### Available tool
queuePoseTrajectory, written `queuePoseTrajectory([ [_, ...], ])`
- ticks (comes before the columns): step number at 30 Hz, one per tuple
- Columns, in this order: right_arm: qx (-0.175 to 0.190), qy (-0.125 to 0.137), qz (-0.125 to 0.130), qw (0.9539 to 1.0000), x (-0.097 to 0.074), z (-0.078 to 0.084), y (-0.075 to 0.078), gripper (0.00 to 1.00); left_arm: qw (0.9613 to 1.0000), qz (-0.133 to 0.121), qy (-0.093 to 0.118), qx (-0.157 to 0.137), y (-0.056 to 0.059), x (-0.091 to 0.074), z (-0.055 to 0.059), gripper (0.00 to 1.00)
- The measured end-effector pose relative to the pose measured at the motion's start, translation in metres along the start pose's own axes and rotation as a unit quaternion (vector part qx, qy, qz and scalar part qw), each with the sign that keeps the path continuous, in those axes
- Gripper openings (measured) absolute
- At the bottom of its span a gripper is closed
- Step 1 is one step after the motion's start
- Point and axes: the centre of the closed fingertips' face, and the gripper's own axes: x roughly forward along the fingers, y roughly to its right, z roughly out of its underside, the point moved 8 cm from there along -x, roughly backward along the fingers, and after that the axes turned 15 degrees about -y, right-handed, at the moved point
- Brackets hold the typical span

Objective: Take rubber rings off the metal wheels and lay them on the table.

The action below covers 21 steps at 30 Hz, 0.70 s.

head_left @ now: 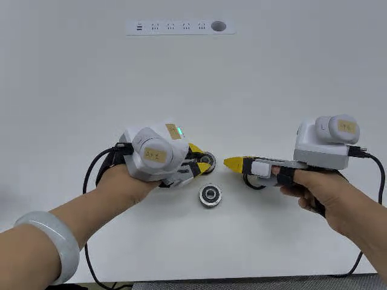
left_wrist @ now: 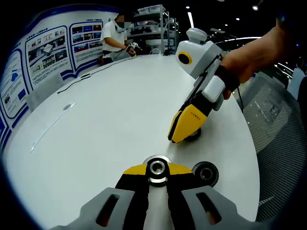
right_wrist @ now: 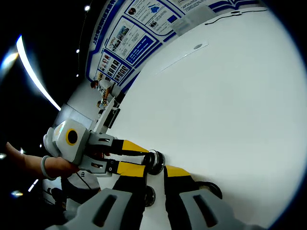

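Presently left gripper (left_wrist: 157,171) pinches small silver metal wheel (left_wrist: 157,166) low over white bench (head_left: 181,78). Right gripper (head_left: 233,163) pressed together, empty, touching loose black rubber ring (left_wrist: 196,137). Advise: steady wheel, hook ring edge, peel evenly.

Table (head_left: 272,90) was plain white, same as the power strip (head_left: 180,27). The left gripper (head_left: 202,159) and right gripper (head_left: 233,162) both had pale grey-white bodies and black jaws tipped in bright yellow, and the cables (head_left: 87,175) were black too. The held wheel (head_left: 207,161) and the loose wheel (head_left: 210,194) were shiny silver with dark rims, rubber ring (left_wrist: 195,136) black. Bracelet (head_left: 51,241) was milky pale green, wall posters (left_wrist: 48,48) blue and white
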Motion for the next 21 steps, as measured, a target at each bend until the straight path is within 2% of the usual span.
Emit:
queuePoseTrajectory([
  [9,0.004,-0.017,-0.009,0.9998,0.014,-0.004,0.001,0.17,1.0,0.0,0.002,-0.004,0.0,0.0,0.0,0.13],
  [21,0.017,-0.033,-0.021,0.9991,0.023,-0.003,0.003,0.17,1.0,0.0,0.005,-0.007,0.001,0.001,0.001,0.13],
])
